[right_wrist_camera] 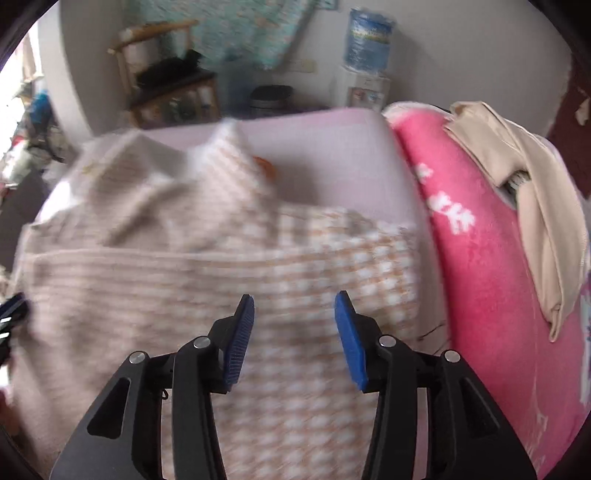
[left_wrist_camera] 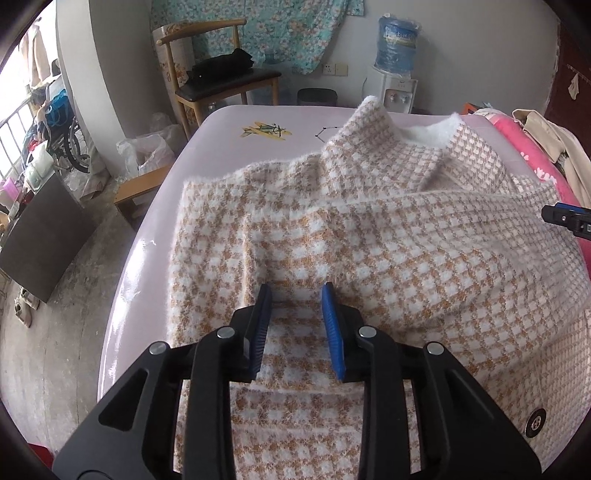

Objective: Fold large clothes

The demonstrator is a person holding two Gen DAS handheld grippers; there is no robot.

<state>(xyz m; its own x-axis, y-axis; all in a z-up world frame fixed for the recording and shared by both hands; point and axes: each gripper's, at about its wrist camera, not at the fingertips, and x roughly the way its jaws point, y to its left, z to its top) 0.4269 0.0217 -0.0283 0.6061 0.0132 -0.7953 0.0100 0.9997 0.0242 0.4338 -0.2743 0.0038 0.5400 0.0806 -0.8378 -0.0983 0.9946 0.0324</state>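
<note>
A fuzzy checked coat [left_wrist_camera: 369,229] lies spread over the pale pink table [left_wrist_camera: 229,122], partly folded, its collar standing up at the far side with white lining showing. A dark button [left_wrist_camera: 534,424] sits on its near right part. The left gripper [left_wrist_camera: 295,291] hovers over the near fabric, jaws spread with nothing between them. The right gripper [right_wrist_camera: 294,299] also has its jaws spread wide above the coat, gripping nothing; its tip shows at the right edge of the left view.

To the right a pink blanket [right_wrist_camera: 480,258] crowds the table edge, with a beige garment [right_wrist_camera: 535,206] draped on it. Beyond the table stand a wooden chair [left_wrist_camera: 207,74] with dark items on its seat, a water dispenser [left_wrist_camera: 395,74] and a floral cloth [left_wrist_camera: 258,29] on the wall.

The right view is motion-blurred, so the coat's folds there are hard to make out. An orange thing [right_wrist_camera: 266,166] near the collar cannot be identified.
</note>
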